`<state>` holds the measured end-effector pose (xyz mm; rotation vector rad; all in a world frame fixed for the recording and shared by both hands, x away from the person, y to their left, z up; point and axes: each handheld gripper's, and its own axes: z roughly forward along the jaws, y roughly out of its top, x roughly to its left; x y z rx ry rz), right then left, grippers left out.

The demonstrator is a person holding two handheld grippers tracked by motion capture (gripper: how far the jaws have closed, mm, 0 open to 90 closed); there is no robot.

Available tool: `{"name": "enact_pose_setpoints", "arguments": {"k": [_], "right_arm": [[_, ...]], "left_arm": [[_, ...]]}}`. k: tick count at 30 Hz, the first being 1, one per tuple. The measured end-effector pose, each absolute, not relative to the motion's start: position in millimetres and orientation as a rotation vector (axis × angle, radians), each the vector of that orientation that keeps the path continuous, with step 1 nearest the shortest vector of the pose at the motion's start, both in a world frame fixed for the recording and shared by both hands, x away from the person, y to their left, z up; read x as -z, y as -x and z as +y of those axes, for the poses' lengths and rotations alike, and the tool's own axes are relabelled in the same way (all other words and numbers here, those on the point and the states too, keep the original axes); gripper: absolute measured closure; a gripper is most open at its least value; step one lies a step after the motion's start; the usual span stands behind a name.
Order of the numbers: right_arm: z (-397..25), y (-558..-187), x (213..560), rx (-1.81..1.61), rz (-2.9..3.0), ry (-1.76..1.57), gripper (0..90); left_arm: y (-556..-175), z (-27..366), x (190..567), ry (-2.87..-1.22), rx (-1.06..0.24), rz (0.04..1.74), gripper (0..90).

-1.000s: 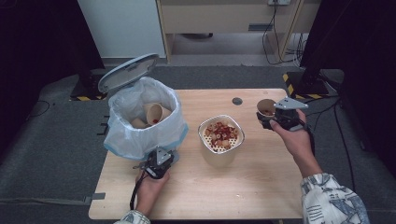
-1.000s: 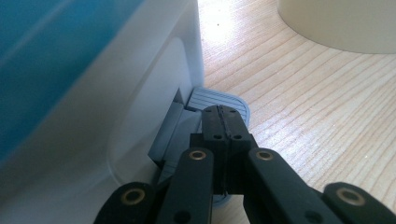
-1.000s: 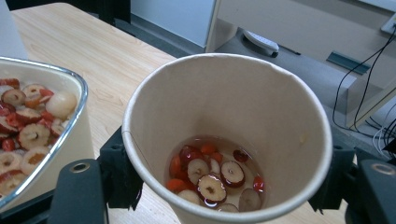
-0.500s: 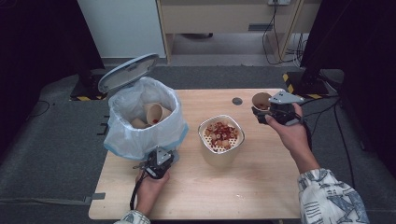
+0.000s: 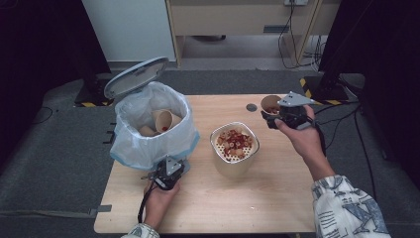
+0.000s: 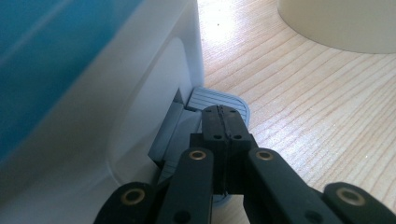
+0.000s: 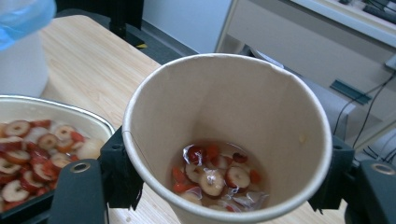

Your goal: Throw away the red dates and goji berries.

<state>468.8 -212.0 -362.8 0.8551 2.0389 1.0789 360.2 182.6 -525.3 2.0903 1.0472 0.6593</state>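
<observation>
My right gripper pinches a cup over the wooden table; left gripper, pressed together, presses the bin's pedal; grey carpet lies beyond.

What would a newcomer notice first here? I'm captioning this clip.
The paper cup of sliced red fruit clamped in the right gripper at the table's far right. Then the strainer bowl of the same fruit mid-table, and the lined pedal bin, lid up, at the left.

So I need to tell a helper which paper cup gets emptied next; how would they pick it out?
Start at the wooden table, then go to its far right corner. There the right hand-held gripper grips a paper cup upright; unlike the cups in the bin, it holds red and white slices in liquid.
</observation>
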Motion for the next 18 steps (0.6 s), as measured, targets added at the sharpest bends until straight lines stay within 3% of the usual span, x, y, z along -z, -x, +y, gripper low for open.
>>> {"name": "enact_pose_setpoints", "arguments": {"k": [18], "right_arm": [[-180,-467,351,-1.053,2.078,-0.729,28.6]], "left_arm": [[-360,182,526,-2.086,-0.659,1.048,89.4]]}}
